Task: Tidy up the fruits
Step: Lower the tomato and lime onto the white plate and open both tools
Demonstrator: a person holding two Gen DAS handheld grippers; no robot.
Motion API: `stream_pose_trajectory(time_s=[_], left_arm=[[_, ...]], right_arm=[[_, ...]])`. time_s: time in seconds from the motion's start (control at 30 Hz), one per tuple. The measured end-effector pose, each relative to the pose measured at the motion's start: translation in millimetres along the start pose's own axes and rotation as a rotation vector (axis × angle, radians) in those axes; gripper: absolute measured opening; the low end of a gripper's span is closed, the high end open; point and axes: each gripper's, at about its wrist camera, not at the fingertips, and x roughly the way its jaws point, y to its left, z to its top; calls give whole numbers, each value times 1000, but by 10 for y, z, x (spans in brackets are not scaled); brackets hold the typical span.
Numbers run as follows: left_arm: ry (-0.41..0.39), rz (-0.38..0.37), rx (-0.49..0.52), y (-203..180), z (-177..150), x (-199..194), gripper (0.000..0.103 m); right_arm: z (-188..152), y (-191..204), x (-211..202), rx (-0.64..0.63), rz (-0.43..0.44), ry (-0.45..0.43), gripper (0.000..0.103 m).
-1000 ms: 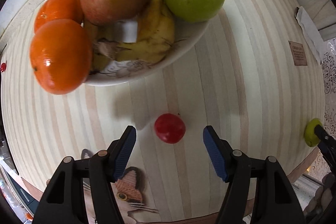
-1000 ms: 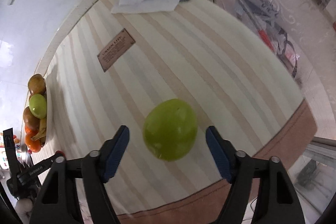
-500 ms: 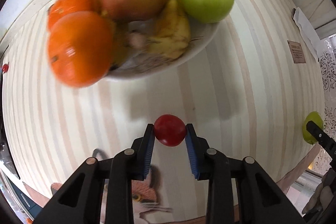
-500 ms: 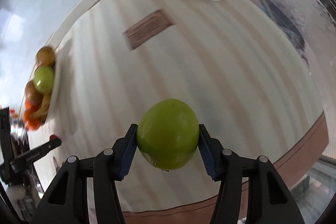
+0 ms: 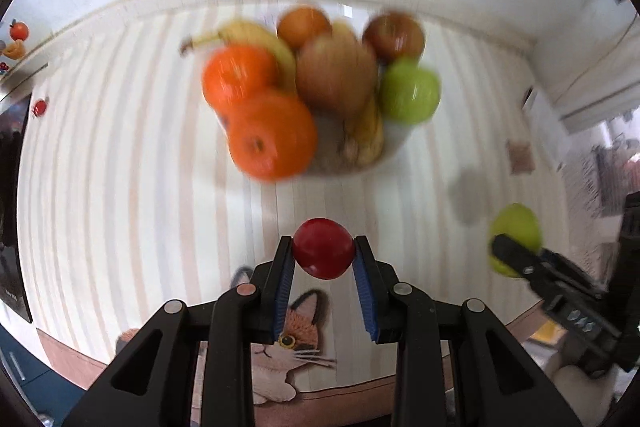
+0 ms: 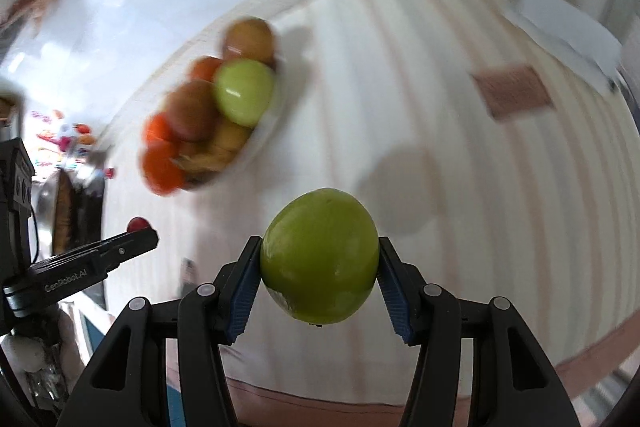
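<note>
My left gripper [image 5: 323,255] is shut on a small red fruit [image 5: 322,247], held above the striped table. My right gripper [image 6: 320,269] is shut on a large green fruit [image 6: 320,255], also lifted off the table. A white bowl [image 5: 394,143] heaped with oranges, apples, bananas and a green apple [image 5: 409,91] sits ahead of both grippers. From the left wrist the green fruit [image 5: 516,227] and right gripper show at the right edge. From the right wrist the bowl [image 6: 264,137] lies upper left, with the red fruit [image 6: 138,223] and the left gripper's fingers [image 6: 132,243] at the left.
A brown label card [image 6: 514,95] and white folded paper [image 6: 568,43] lie on the table at the right. A cat picture [image 5: 298,327] marks the tablecloth's near edge. A small red fruit [image 5: 39,107] lies far left. A white wall backs the table.
Both grippers closed on their fruits and lifted them off the table. The right gripper swung left, bringing the bowl into its view. The left one rose, so the bowl looks farther.
</note>
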Motion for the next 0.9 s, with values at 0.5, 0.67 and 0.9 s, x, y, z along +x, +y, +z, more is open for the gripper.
stream_pose_trajectory(time_s=[0.5, 0.67, 0.9], left_arm=[[-29, -17, 11, 523, 1615, -185, 27], [80, -17, 0, 714, 1994, 194, 27], [249, -61, 7, 797, 2125, 658, 27]], right_arm=[[1388, 1231, 339, -132, 89, -46, 58], [1595, 1285, 725, -154, 47, 34, 58], [1646, 1323, 1055, -188, -5, 92, 58]])
